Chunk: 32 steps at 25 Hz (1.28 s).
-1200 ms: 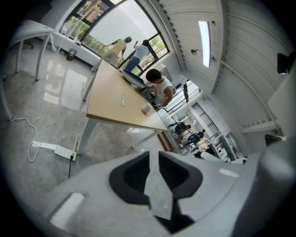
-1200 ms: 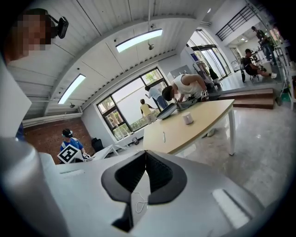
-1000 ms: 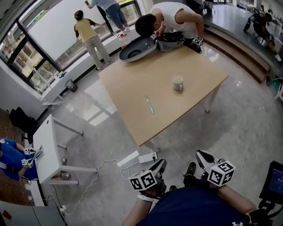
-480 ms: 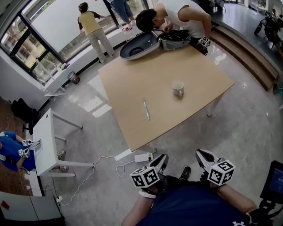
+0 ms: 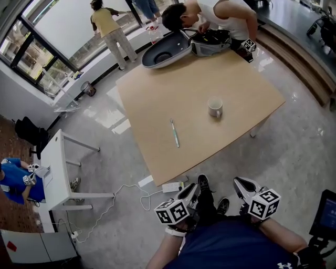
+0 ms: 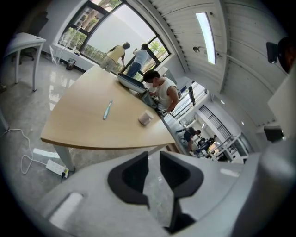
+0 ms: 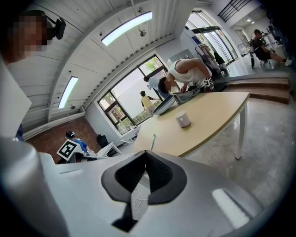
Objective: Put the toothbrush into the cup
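A pale blue-green toothbrush lies flat on the wooden table, towards its near left edge. A white cup stands upright to the right of it, well apart. Both grippers hang low in front of me, short of the table's near corner. My left gripper has its jaws opening, with a narrow gap and nothing between them. My right gripper is shut and empty. The toothbrush and cup show far ahead in the left gripper view, as do the toothbrush and cup in the right gripper view.
An open grey case lies on the table's far edge, with a person bent over it. A power strip and its cable lie on the floor by the near table corner. A small white table stands at the left.
In the head view the table, toothbrush and cup have drawn nearer and slid down the picture. Both grippers keep their place at the bottom.
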Each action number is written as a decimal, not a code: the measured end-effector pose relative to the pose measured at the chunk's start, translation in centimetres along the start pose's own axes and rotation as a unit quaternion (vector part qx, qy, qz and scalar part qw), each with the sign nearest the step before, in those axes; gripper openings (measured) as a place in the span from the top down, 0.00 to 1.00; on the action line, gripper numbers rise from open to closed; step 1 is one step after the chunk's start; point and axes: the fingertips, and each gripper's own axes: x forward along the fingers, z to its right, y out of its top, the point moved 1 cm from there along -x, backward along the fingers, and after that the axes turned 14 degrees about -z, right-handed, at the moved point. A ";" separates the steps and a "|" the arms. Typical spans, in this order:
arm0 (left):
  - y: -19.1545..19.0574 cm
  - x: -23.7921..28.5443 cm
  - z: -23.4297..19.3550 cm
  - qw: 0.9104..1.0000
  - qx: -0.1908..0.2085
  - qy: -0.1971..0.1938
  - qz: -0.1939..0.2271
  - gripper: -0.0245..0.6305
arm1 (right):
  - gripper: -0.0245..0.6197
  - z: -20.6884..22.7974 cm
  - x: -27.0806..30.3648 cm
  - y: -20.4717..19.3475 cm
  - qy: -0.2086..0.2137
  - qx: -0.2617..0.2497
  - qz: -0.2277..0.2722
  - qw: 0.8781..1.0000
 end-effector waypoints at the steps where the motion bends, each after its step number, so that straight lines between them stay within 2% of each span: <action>1: 0.7 0.4 -0.4 1.000 0.002 0.001 0.000 0.84 | 0.94 0.5 0.4 0.5 -0.002 0.002 0.000 1.000; 13: 11.3 5.2 -4.7 0.999 0.031 0.018 -0.029 0.73 | 0.94 3.0 6.8 7.8 -0.032 0.016 0.000 0.999; 18: 14.3 7.1 -7.7 0.995 0.065 0.058 -0.055 0.70 | 0.94 3.3 9.8 9.9 -0.048 0.016 -0.011 0.999; 21: 15.5 8.0 -10.1 0.990 0.079 0.096 -0.069 0.68 | 0.94 3.2 11.4 10.9 -0.060 0.011 -0.021 0.998; 27: 18.7 14.8 -16.3 0.973 0.081 0.189 -0.108 0.58 | 0.94 7.4 14.9 14.8 -0.066 0.007 -0.035 0.997; 32: 17.8 13.0 -18.9 0.965 0.084 0.218 -0.117 0.57 | 0.94 4.4 14.2 13.5 -0.075 0.014 -0.036 0.996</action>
